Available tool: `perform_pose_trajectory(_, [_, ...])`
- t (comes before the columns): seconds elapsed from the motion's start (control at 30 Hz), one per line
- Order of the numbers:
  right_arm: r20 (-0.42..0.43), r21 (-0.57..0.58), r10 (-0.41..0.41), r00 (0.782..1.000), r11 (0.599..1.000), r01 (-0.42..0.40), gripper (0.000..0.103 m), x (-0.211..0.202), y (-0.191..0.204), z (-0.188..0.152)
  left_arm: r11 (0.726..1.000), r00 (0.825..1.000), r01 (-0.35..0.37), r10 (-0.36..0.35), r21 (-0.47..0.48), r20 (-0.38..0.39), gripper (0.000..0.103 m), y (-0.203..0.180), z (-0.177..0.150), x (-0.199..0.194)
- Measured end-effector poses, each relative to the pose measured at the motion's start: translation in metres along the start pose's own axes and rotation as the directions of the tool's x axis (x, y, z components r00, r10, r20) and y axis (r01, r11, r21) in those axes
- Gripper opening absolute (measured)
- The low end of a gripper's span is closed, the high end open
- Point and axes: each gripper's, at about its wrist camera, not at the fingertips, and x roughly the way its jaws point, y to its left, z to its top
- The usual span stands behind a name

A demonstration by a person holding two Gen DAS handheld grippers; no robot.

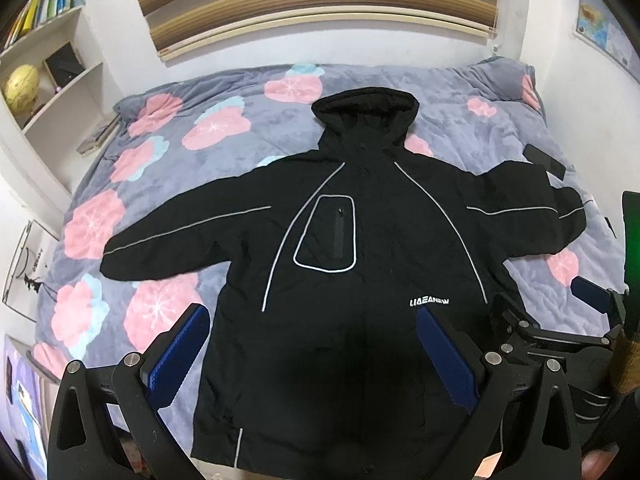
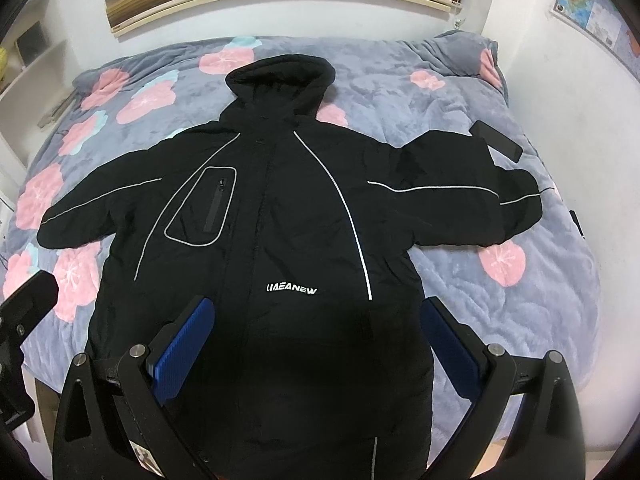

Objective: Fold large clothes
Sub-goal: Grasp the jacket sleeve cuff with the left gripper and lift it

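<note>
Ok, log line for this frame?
stage: pre-fold | black hooded jacket: flat on floral quilt | left gripper: open | right gripper: open

Jacket [image 2: 280, 208]: black, thin grey-white piping lines, white lettering near the hem. Blanket [image 2: 500, 300] on the bed: grey-lilac with pink flowers, some edged pale blue. Fingers [image 2: 182, 356]: blue ribbed pads on black frames. Blind [image 1: 316, 4], far wall: tan and brown stripes. Globe [image 1: 22, 86], left shelf: yellow.
</note>
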Motion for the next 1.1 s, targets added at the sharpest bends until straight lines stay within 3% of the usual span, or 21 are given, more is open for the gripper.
perform_pose_trajectory(0.23, [-0.01,0.027,0.013,1.0,1.0,-0.013,0.103,0.003,0.004,0.009,0.999,0.999,0.015,-0.016,-0.028,-0.032,0.103,0.019,0.004,0.006])
perform_pose_trajectory(0.37, [-0.01,0.031,0.02,1.0,0.999,-0.02,0.103,0.005,0.019,0.018,0.995,0.997,0.062,-0.066,-0.082,-0.05,0.103,0.048,0.008,0.018])
perform_pose_trajectory(0.53, [-0.005,0.005,0.012,1.0,1.0,-0.012,0.103,0.005,0.052,0.028,0.982,0.992,0.069,-0.085,-0.175,-0.088,0.103,0.106,0.01,0.045])
perform_pose_trajectory(0.67, [-0.001,-0.013,0.013,1.0,1.0,-0.013,0.103,0.007,0.083,0.035,0.954,0.992,0.034,-0.069,-0.298,-0.108,0.103,0.183,0.009,0.072])
perform_pose_trajectory(0.77, [-0.011,-0.028,0.015,1.0,1.0,-0.015,0.103,0.014,0.116,0.038,0.916,0.995,-0.016,-0.025,-0.402,-0.096,0.103,0.251,0.001,0.09])
perform_pose_trajectory(0.83, [-0.026,-0.045,0.012,1.0,0.999,-0.013,0.103,0.022,0.135,0.038,0.875,0.997,-0.035,-0.005,-0.484,-0.082,0.103,0.302,-0.007,0.105])
perform_pose_trajectory(1.0, [-0.067,-0.103,-0.012,0.998,0.995,0.005,0.103,0.042,0.181,0.034,0.766,1.0,0.007,-0.009,-0.643,-0.001,0.103,0.411,-0.027,0.146])
perform_pose_trajectory(1.1, [-0.094,-0.131,-0.025,0.995,0.991,0.012,0.103,0.053,0.207,0.03,0.697,1.0,0.02,-0.02,-0.716,0.009,0.103,0.469,-0.041,0.181])
